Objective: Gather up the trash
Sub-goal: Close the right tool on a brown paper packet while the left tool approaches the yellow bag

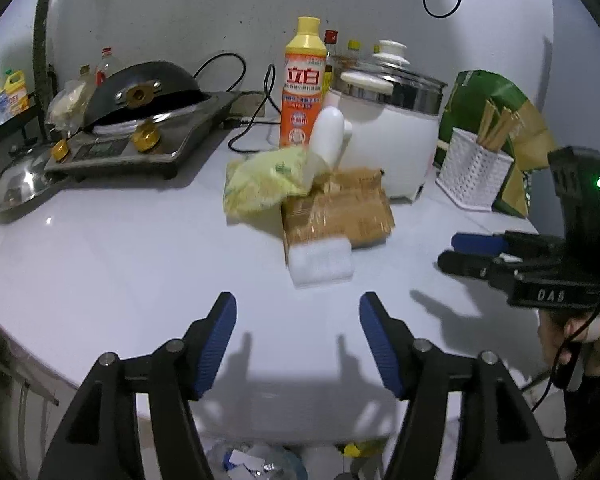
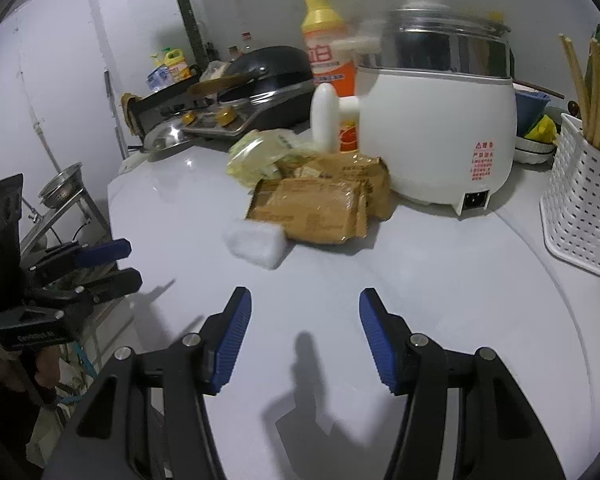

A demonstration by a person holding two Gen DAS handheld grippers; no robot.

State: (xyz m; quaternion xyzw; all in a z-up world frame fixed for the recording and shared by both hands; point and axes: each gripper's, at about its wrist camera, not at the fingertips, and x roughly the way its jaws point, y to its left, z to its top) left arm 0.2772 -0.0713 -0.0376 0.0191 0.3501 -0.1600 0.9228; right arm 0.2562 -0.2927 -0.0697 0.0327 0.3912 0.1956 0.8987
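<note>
Your left tool [image 1: 298, 344] has ribbed blue pads on black. At twelve o'clock on the pale grey surface [image 1: 120, 264] you see a white foam block [image 1: 320, 262], brown cardboard [image 1: 342, 210], a yellow-green bag [image 1: 264, 180] and an orange, yellow-capped bottle [image 1: 302, 84].

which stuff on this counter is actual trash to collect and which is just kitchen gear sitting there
Likely trash:
- white foam block
- crumpled brown wrappers
- yellow-green plastic bag

Likely just lying about:
- rice cooker
- orange detergent bottle
- white chopstick basket
- stove with the black wok

Both tongs, left and right, are open and hold nothing.
</note>
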